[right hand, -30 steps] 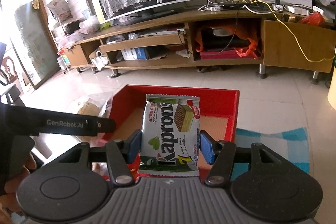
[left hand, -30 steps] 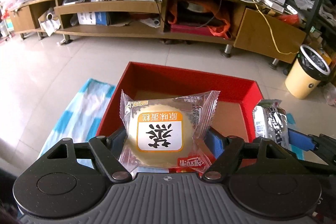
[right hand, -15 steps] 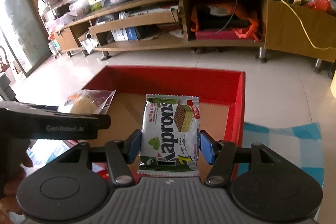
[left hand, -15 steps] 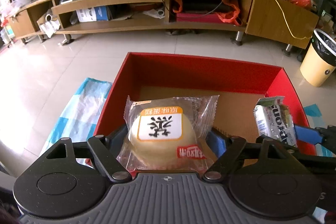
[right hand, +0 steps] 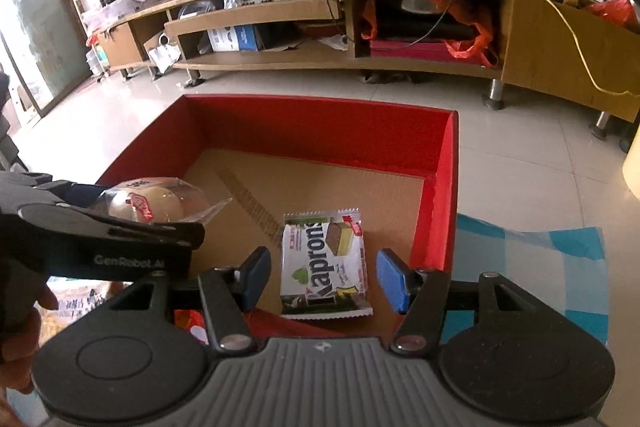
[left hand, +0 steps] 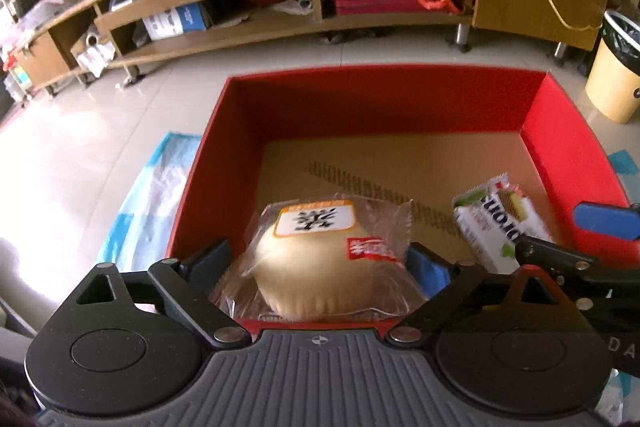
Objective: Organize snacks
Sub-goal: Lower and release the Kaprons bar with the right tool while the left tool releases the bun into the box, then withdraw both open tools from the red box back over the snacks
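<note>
A red cardboard box (left hand: 560, 147) with matt walls and a bare brown corrugated-card floor holds a pale round cake in a clear, glossy, crinkled plastic wrapper (left hand: 332, 259) and a white-and-green wafer packet of shiny printed film (right hand: 324, 263). The black left gripper (left hand: 324, 259) and black right gripper (right hand: 320, 279) are matt moulded plastic with smooth blue pads (right hand: 392, 279) and small metal rivets. A blue-and-white checked cloth (right hand: 532, 255) lies on glossy pale floor tiles (right hand: 520, 147) before a wood-veneer TV cabinet (right hand: 560, 39)

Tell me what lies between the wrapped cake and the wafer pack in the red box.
Only bare cardboard floor, crossed by a dark hatched strip; both wrist views show it.
</note>
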{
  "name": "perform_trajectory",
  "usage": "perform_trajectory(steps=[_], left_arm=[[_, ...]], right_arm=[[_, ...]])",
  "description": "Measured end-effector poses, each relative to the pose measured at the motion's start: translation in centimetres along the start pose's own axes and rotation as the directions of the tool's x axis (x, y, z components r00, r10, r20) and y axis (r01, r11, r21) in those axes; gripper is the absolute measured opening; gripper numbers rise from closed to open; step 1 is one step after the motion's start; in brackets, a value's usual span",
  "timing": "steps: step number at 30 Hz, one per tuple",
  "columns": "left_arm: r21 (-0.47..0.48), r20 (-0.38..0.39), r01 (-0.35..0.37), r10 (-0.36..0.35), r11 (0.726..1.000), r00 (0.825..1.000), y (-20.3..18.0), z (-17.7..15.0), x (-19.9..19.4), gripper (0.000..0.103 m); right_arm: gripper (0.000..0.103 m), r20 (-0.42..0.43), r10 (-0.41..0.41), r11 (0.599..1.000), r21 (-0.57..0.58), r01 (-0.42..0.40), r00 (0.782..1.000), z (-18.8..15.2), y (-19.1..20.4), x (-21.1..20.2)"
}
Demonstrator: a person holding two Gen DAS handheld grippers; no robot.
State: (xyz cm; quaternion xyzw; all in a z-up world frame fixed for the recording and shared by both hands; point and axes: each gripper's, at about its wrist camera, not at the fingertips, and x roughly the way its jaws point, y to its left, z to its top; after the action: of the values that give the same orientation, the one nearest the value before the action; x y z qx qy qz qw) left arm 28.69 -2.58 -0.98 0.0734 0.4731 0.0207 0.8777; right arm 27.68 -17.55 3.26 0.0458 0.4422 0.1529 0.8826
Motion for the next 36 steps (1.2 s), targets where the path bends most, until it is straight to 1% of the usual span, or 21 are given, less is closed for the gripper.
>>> perform_trajectory(steps=[4, 10, 14, 18, 21, 24, 26, 30, 31, 33, 36], left_arm=[[-0.047, -0.041, 0.037, -0.039, 0.998, 0.998, 1.1, -0.1, 0.1, 0.097], [-0.045, -0.053, 0.04, -0.042, 0.998, 0.998, 1.1, -0.6, -0.7, 0.097], [-0.056, -0.081, 0.07, -0.075, 0.996, 0.994, 1.4, -1.0, -1.2, 0.097], [-0.064, -0.089, 0.08, -0.085, 0.995, 0.992, 1.4, -1.6, -1.7, 0.097], [-0.092, -0.072, 0.081, -0.087, 0.992, 0.994, 1.6, -1.7, -2.5, 0.097], [-0.119, -0.041, 0.095, -0.101, 0.988, 0.994, 2.2, -1.5, -3.7, 0.097], [-0.136, -0.021, 0.108, -0.111, 0.985, 0.994, 2.6, -1.6, -4.5, 0.097], [-0.171, -0.003, 0.125, -0.127, 0.977, 0.992, 3.5, -2.1, -6.1, 0.098], [-0.178, -0.001, 0.129, -0.131, 0.976, 0.991, 3.7, -2.5, -6.5, 0.098], [-0.188, -0.002, 0.131, -0.134, 0.973, 0.991, 4.1, -3.4, -7.4, 0.098], [-0.212, -0.01, 0.137, -0.142, 0.968, 0.99, 5.0, -4.9, -8.6, 0.098]], right_arm=[[0.058, -0.005, -0.004, 1.0, -0.019, 0.004, 1.0, -0.1, 0.1, 0.0], [0.059, -0.03, 0.001, 1.0, -0.006, -0.001, 1.0, -0.2, 0.0, -0.3], [0.059, -0.069, 0.02, 1.0, 0.023, -0.019, 0.997, -0.1, -0.4, -0.7], [0.061, -0.078, 0.018, 0.999, 0.031, -0.016, 0.997, -0.4, -0.4, -1.2], [0.062, -0.055, 0.004, 0.999, 0.041, -0.002, 0.998, -0.5, -0.3, -1.9], [0.062, 0.002, -0.009, 0.999, 0.035, 0.009, 1.0, -0.4, 0.0, -3.3], [0.062, 0.023, -0.013, 1.0, 0.024, 0.013, 1.0, -0.4, 0.3, -4.0], [0.063, 0.044, 0.011, 1.0, 0.018, -0.012, 0.999, -0.9, 1.3, -5.4], [0.064, 0.047, 0.017, 1.0, 0.013, -0.018, 0.999, -1.1, 1.6, -5.8], [0.068, 0.047, 0.032, 0.999, 0.003, -0.033, 0.998, -1.6, 2.1, -6.5], [0.068, 0.051, 0.049, 0.999, -0.012, -0.048, 0.998, -2.1, 2.8, -7.5]])
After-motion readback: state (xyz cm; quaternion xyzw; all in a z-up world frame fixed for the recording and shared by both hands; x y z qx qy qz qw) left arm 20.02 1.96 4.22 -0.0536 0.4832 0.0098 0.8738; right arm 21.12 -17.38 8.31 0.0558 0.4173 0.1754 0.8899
